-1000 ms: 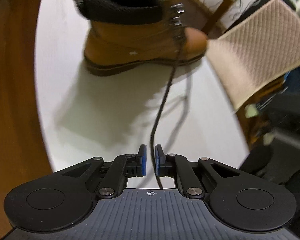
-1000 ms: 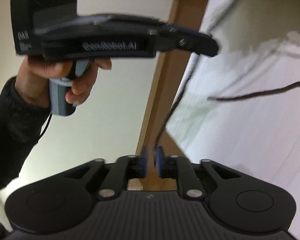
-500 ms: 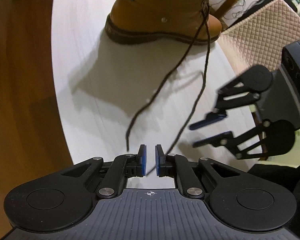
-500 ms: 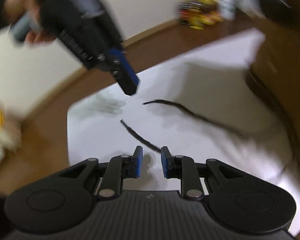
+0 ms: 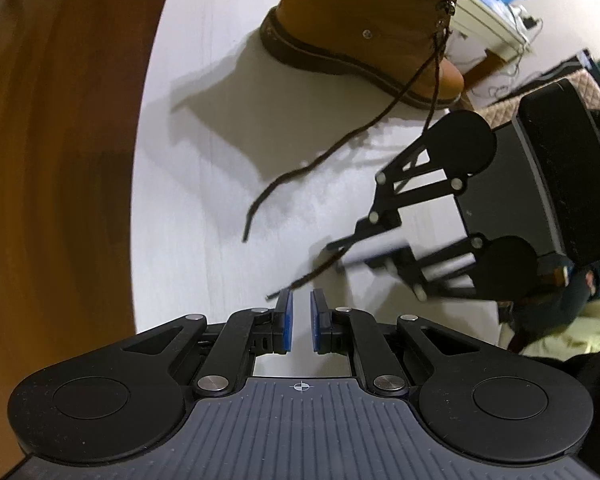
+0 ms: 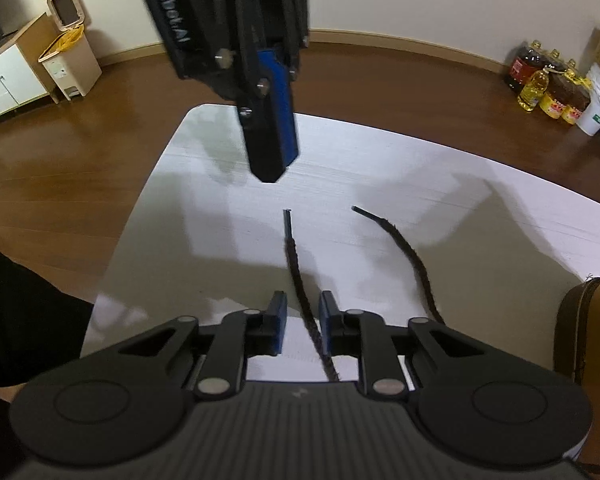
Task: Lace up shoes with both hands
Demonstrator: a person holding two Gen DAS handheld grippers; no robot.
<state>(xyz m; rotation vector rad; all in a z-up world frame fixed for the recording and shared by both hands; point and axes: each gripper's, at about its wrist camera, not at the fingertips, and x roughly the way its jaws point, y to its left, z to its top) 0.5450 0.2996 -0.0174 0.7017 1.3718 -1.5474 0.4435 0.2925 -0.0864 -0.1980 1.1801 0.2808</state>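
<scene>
While the boot [image 5: 364, 32] is standing well ahead of the left tongs [image 5: 301, 320], both tongs are gaping empty; one lace [image 6: 300, 280] is lying between the right tongs' [image 6: 303, 326] fingers, unclamped.

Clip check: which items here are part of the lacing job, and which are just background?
Job: boot; two loose lace ends on the white table; left gripper; right gripper, jaws open around one lace.

Background: bin; oil bottles; white bucket; cabinet.
</scene>
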